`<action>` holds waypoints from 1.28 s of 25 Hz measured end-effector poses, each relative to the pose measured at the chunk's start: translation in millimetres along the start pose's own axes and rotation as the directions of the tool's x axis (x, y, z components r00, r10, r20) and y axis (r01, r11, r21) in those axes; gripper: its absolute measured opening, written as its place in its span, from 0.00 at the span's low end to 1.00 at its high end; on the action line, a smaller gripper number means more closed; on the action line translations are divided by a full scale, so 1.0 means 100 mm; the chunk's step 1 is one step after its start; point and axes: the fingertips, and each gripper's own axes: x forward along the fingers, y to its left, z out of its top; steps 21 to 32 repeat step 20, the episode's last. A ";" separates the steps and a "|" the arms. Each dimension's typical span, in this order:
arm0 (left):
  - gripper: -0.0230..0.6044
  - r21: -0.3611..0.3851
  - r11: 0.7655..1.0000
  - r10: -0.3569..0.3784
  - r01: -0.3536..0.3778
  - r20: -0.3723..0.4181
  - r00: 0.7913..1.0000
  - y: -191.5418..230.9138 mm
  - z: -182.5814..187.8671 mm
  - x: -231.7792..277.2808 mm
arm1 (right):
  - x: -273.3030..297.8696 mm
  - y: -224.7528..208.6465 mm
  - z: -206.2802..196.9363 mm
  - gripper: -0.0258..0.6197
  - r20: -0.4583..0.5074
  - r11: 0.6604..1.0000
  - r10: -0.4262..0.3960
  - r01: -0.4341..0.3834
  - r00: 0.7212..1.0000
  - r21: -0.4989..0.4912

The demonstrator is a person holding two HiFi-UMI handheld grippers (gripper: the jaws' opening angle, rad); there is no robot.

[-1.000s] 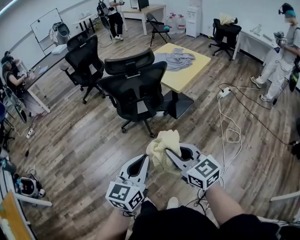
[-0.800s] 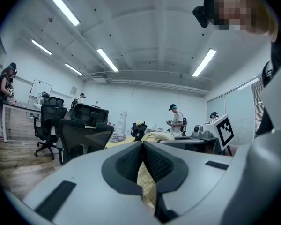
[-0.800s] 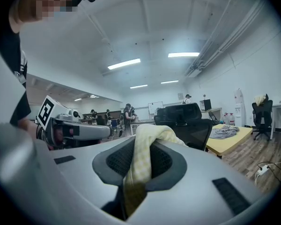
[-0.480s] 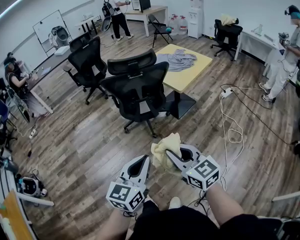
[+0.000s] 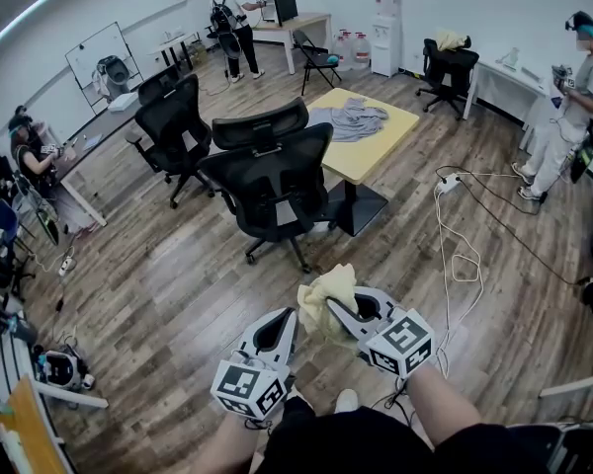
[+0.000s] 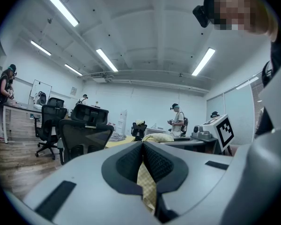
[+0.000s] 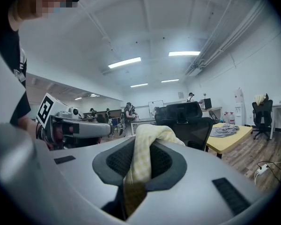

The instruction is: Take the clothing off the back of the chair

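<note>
Clamping yellow garment (image 5: 328,286), both jaws

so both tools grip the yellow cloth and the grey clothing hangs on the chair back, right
No: the grey clothing lies on the yellow table instead, as the head view shows. The left tool and right tool do grip the yellow cloth.

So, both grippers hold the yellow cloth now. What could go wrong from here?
1. The left gripper pinches only a thin strip of the yellow cloth. That edge might slip out, so that the cloth hangs from the right gripper alone.
2. A white cable lies in loops on the floor to the person's right. A step that way could catch a foot.
3. The black office chair stands straight ahead, so walking forward could bump into it.
</note>
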 end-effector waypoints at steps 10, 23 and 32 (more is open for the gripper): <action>0.06 -0.005 1.000 -0.001 0.001 0.001 1.000 0.02 -0.04 0.02 | 0.02 -0.01 -0.01 0.15 0.000 1.000 -0.004 0.004 1.000 -0.006; 0.06 -0.009 1.000 0.001 -0.001 -0.004 1.000 -0.02 -0.04 0.14 | 0.00 -0.12 -0.02 0.15 -0.002 1.000 0.003 -0.003 1.000 -0.005; 0.06 -0.009 1.000 0.001 -0.001 -0.004 1.000 -0.02 -0.04 0.14 | 0.00 -0.12 -0.02 0.15 -0.002 1.000 0.003 -0.003 1.000 -0.005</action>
